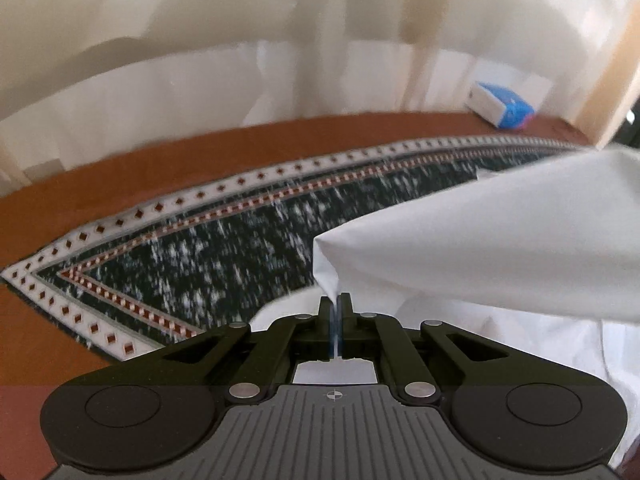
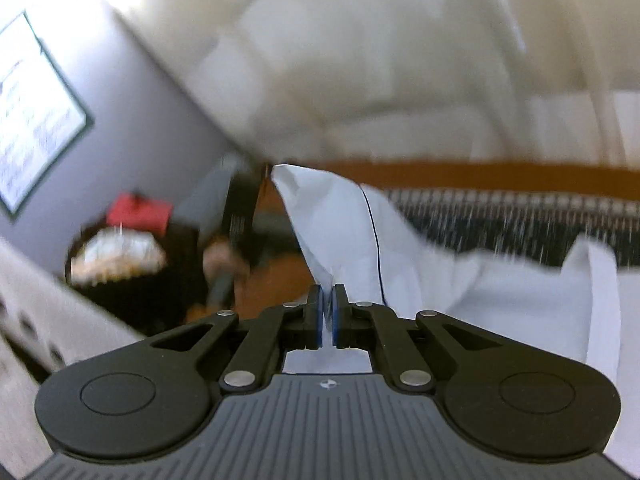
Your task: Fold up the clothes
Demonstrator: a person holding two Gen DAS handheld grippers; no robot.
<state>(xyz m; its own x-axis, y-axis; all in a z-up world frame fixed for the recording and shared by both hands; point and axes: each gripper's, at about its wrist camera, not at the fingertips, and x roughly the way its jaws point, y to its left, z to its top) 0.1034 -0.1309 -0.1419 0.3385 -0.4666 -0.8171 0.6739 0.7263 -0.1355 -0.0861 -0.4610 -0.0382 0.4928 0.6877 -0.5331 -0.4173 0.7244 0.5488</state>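
Note:
A white garment [image 1: 480,232] is lifted above a dark patterned rug [image 1: 224,256]. My left gripper [image 1: 335,300] is shut on a pinched edge of it; the cloth stretches away to the right and drapes below the jaws. In the right wrist view the same white garment [image 2: 344,224], with a thin dark seam line, rises from my right gripper [image 2: 328,294], which is shut on another edge. The rest of the cloth sags to the right over the rug [image 2: 520,220]. The right view is blurred.
The rug has a white border with red diamonds [image 1: 160,208] and lies on an orange-brown floor [image 1: 120,168]. Cream curtains [image 1: 280,60] hang behind. A blue-and-white box [image 1: 500,106] sits at the far right. A red object [image 2: 140,210] and dark clutter [image 2: 120,264] lie left.

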